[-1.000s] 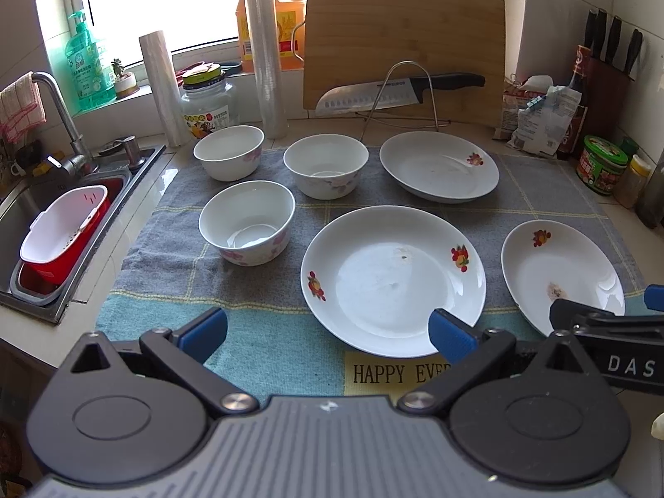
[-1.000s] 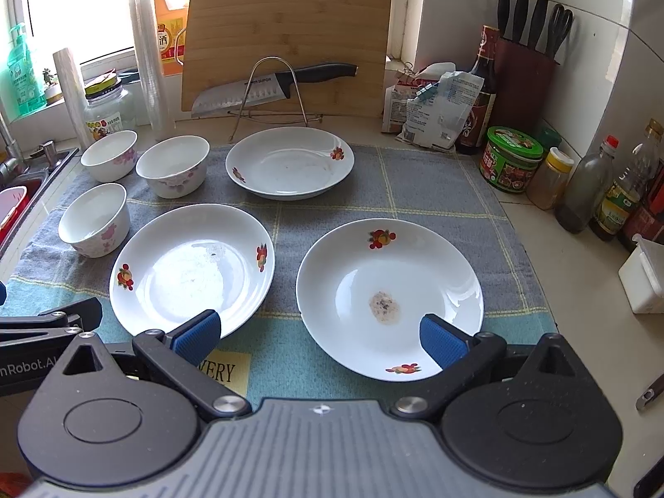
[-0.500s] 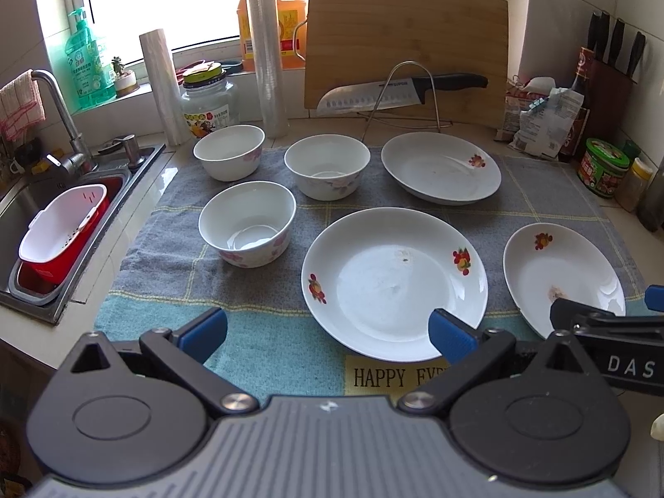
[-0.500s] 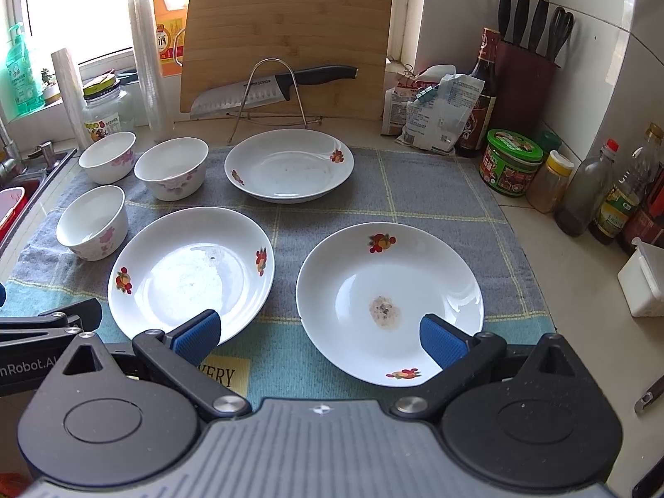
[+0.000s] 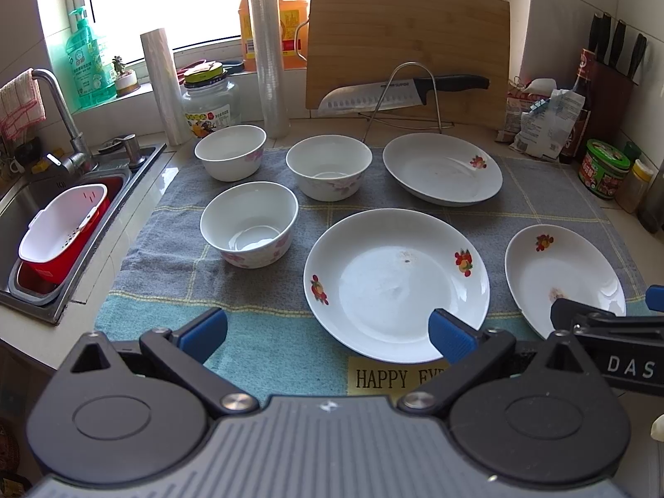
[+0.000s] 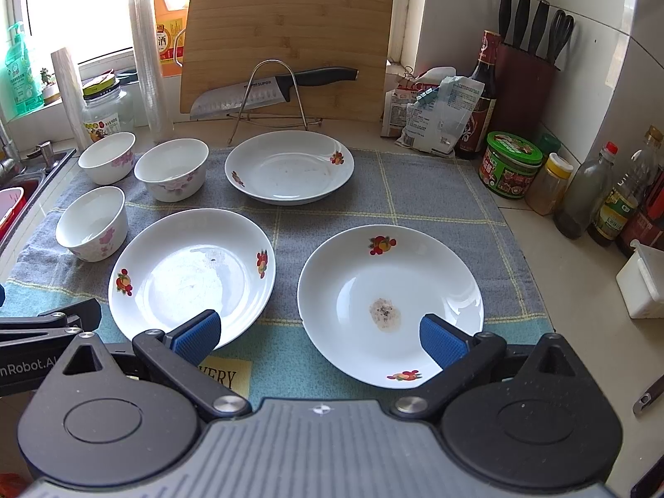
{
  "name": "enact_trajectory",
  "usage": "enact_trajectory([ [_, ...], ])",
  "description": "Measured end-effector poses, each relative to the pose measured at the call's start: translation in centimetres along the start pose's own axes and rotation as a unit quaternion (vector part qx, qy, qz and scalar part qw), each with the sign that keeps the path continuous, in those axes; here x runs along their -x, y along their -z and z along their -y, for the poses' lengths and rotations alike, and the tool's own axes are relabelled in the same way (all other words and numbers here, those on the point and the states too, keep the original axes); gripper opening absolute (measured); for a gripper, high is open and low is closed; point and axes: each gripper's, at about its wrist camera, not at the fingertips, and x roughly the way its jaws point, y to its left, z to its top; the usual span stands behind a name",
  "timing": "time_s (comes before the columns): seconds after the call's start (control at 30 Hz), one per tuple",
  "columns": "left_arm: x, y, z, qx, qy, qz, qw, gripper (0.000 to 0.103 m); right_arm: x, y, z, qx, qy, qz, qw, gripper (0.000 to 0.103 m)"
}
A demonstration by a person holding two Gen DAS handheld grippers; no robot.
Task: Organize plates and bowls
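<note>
On grey-blue cloth (image 5: 257, 328): three bowls (image 5: 249, 228) far left, three plates (image 6: 390, 303) centre and right. Left gripper (image 5: 328, 330) and right gripper (image 6: 317, 334) at near edge, jaws wide, empty.

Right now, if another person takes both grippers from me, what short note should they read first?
Left gripper open, empty, low over the towel's near edge. Right gripper open, empty, before the stained plate.
Three bowls stand apart, left side. Three plates lie apart: middle plate, rear plate, stained one.
Done: nothing stacked.
Left: stack bowls, stack plates.
</note>
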Motion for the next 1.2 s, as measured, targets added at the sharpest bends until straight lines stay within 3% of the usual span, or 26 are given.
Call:
enact_trajectory([
  [0.83,-0.1,0.1,-0.8,0.002,0.007,0.005,1.0000,0.102,0.6,0.0,-0.3,0.002,0.008,0.007,1.000,0.103],
  [1.2,-0.3,0.4,-2.2,-0.010,0.057,0.029,0.9979,0.102,1.5,0.4,-1.2,0.001,0.000,0.034,0.999,0.103],
])
